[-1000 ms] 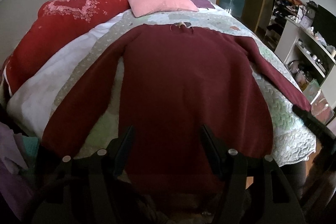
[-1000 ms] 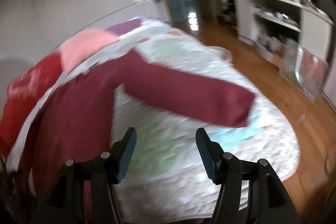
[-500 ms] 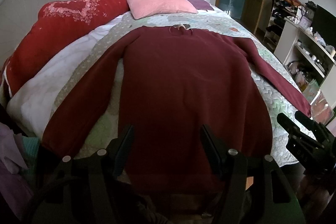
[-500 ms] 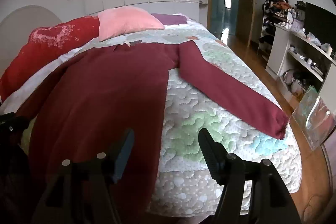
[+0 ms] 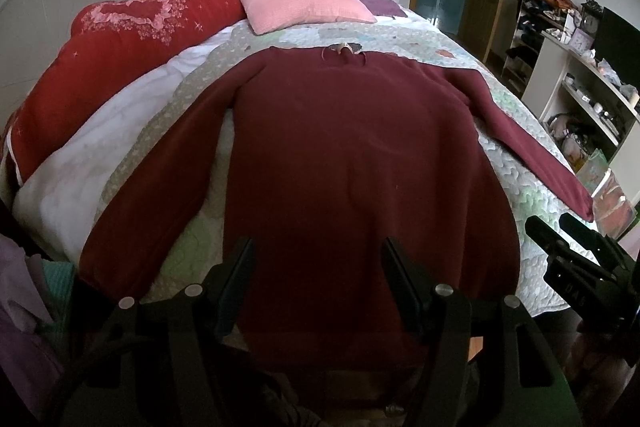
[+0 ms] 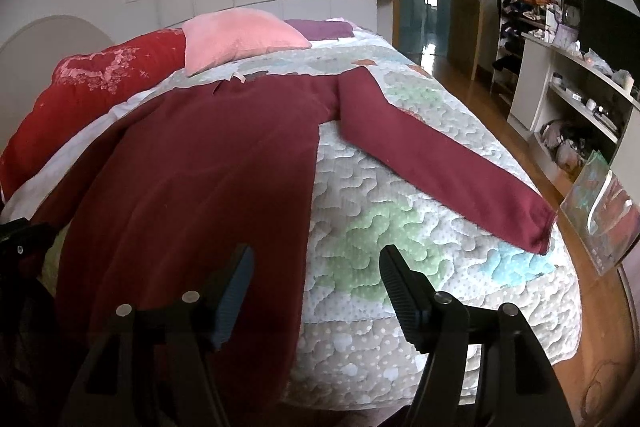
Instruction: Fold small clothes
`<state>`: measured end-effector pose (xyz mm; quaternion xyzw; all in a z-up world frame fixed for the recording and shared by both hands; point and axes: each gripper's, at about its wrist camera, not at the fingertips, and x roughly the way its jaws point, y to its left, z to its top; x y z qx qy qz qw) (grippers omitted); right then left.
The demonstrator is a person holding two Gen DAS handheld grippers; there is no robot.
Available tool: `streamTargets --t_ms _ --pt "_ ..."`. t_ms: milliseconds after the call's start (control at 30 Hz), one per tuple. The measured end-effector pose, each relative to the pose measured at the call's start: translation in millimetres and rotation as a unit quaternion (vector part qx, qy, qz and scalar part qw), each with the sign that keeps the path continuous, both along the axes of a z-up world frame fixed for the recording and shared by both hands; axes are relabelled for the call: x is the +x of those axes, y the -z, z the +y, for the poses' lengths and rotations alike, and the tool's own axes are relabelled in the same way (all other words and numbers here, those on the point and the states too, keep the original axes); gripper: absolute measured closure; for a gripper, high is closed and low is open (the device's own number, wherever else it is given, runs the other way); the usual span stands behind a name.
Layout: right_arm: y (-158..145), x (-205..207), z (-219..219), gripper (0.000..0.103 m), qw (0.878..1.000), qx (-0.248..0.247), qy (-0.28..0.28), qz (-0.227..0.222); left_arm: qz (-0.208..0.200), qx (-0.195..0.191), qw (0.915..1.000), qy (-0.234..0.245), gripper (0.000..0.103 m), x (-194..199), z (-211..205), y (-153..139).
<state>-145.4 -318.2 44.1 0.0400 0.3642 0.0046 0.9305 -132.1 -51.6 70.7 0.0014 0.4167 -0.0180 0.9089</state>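
Bedroom, quilted bed point(image 6: 400, 227) | maroon sweater point(image 5: 352, 163) lies flat on it, sleeves spread | my left gripper point(image 5: 316, 279) gapes over its hem, holding nothing | my right gripper point(image 6: 316, 287) spread wide, empty, above sweater's edge

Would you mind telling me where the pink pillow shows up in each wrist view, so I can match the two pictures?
Left wrist view: the pink pillow sits at top centre, beyond the collar of the maroon sweater.
Right wrist view: the pink pillow lies upper left of centre, beyond the sweater's shoulder.
Shared landmark: the red cushion lies directly left of the pillow in both views.
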Motion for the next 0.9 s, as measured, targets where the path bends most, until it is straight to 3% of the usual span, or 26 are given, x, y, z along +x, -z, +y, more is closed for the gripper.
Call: streamTargets --t_ms 167,267,367,433,567,700,833,900 --pt "4.7 2.7 -10.3 0.032 1.000 0.023 0.004 0.013 -0.001 -0.003 1.0000 -0.003 0.039 -1.2 3.2 0.3" --pt "15.8 4.8 -43.7 0.031 0.995 0.086 0.038 0.037 0.002 -0.007 1.0000 -0.006 0.038 -0.1 5.5 2.7" --pt "34.0 0.4 -97.6 0.031 0.975 0.184 0.110 0.060 0.006 -0.011 0.9999 -0.007 0.038 1.2 6.7 5.6" --pt "45.3 -10.6 -137.6 0.031 0.954 0.243 0.167 0.060 0.008 -0.011 0.9999 -0.007 0.038 2.1 6.4 7.3" --pt "52.0 -30.4 -185.4 0.031 0.930 0.286 0.229 0.036 0.018 -0.012 0.9998 -0.004 0.038 6.1 5.7 13.4" --pt "55.8 -22.6 -210.3 0.029 0.913 0.326 0.245 0.022 0.022 -0.011 0.9997 -0.004 0.038 8.0 6.0 16.7" --pt "50.1 2.2 -215.4 0.031 0.921 0.302 0.247 0.006 0.021 -0.019 0.9995 -0.014 0.038 11.5 15.4 13.9" --pt "43.8 11.8 -216.4 0.060 0.933 0.269 0.238 -0.002 0.018 -0.028 0.9993 -0.020 0.038 12.9 22.8 9.7"
